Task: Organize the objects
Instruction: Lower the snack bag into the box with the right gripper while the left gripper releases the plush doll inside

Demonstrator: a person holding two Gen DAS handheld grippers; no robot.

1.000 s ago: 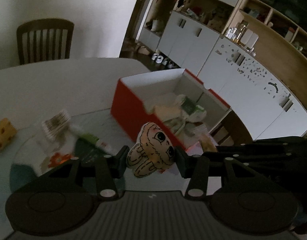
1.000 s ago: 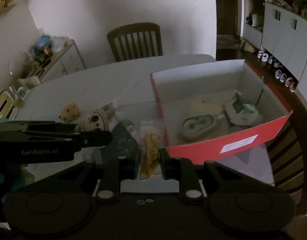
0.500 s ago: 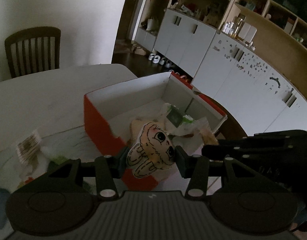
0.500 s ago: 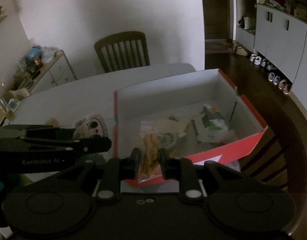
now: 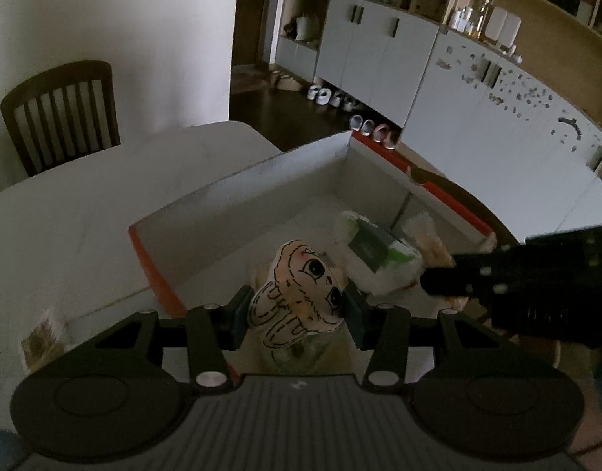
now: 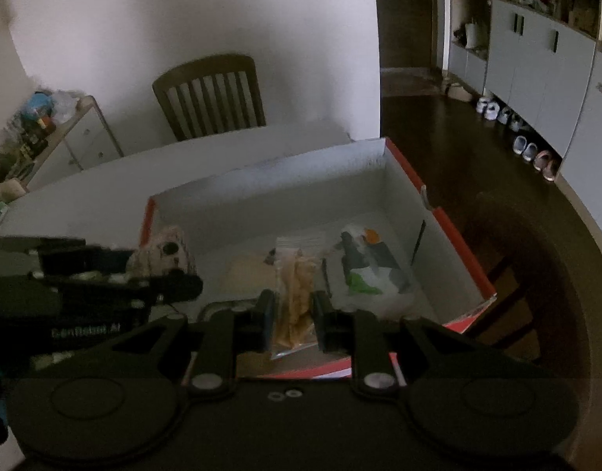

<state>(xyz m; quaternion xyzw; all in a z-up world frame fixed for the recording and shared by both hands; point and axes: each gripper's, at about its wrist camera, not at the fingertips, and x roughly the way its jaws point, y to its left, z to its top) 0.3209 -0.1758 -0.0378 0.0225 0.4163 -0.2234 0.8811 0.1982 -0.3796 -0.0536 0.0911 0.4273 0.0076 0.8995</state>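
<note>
Both tools tilt downward over the red box, each gripping something.

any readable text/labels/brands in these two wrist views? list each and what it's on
"GenRobot.AI": white lettering, blurred, on the side of the left gripper body, seen in the right wrist view.
Green and white packet in the red box: print too blurred to read.
Clear bag of snacks: no legible print.
Nothing else readable.

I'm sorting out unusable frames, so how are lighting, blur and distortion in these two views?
Left wrist view: dim, fisheye-bent cabinets, but the doll in the left gripper is sharp. Right wrist view: darker still, dark corners, the snack bag in the right gripper and the box slightly soft.
</note>
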